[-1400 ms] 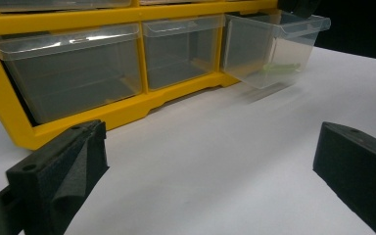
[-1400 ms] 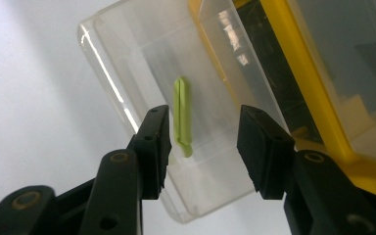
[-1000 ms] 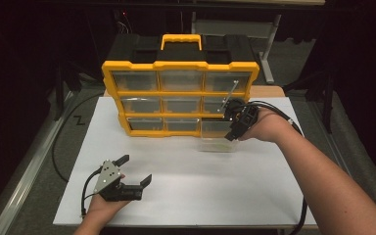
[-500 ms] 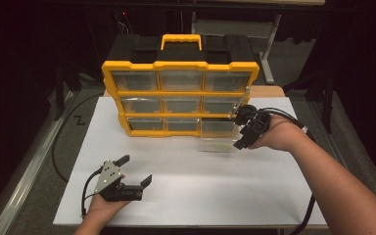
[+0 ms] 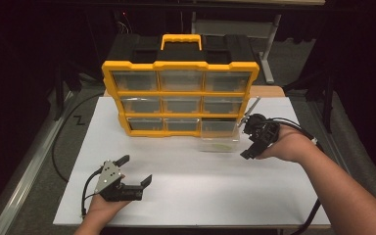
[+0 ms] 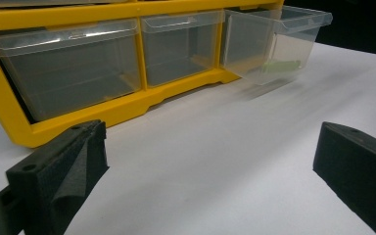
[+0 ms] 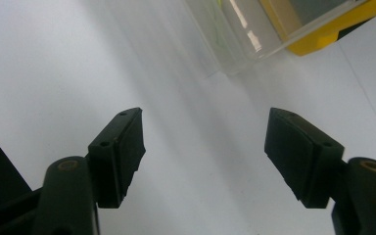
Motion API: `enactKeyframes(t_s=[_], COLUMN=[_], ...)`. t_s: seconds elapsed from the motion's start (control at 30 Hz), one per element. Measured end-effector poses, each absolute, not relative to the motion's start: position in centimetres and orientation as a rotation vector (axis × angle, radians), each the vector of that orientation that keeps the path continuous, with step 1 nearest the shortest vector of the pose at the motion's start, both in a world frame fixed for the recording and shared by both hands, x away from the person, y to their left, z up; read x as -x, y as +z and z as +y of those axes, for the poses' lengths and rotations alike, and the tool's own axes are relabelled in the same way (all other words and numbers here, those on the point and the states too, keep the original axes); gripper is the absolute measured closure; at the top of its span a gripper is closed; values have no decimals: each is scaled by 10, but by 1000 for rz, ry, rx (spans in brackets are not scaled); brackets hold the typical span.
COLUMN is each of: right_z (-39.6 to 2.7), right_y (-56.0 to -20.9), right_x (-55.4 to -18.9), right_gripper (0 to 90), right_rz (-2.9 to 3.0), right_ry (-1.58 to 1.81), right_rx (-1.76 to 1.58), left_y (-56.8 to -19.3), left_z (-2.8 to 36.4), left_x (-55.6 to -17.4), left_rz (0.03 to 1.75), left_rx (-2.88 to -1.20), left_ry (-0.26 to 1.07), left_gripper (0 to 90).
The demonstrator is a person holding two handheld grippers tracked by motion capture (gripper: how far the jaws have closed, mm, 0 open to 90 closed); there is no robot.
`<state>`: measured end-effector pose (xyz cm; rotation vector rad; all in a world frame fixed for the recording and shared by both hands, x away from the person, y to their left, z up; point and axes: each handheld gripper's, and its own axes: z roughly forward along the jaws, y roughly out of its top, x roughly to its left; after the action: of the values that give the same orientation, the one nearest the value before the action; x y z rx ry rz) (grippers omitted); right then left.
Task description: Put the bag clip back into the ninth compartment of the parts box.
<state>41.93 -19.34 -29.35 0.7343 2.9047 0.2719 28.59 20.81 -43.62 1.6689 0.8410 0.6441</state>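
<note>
Drawer: the clear bottom-right drawer [image 5: 219,142] of the yellow organiser [image 5: 180,98] now stands pulled out onto the white surface [image 5: 191,191], something small and green inside.
Right gripper [image 5: 253,142]: has backed off to 3 o'clock, jaws wide, empty (drawer apparently freed).
Left gripper [image 5: 133,171]: idle at 7 o'clock, spread wide, empty.

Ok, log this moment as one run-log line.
left hand-held gripper: open, near white table front | right hand-held gripper: open, empty, beside drawer | bottom-right clear drawer: pulled out of yellow organizer
</note>
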Motion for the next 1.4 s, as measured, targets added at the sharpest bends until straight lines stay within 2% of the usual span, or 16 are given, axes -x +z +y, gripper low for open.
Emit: enactKeyframes(t_s=[0.6, 0.87, 1.4], right_z=[-211, -214, -219], right_y=[-317, -336, -370], right_x=[-405, -401, -396], right_gripper=[158, 10, 9], right_rz=[2908, 2901, 2910], right_ry=[275, 244, 218], right_rx=[-797, -826, -855], left_y=[-437, -436, -437], left_z=[208, 208, 208], left_x=[-286, -286, -286], left_rz=[843, 844, 846], left_rx=[-1674, -1676, -1677], left_ry=[644, 645, 645], left_gripper=[3, 3, 3])
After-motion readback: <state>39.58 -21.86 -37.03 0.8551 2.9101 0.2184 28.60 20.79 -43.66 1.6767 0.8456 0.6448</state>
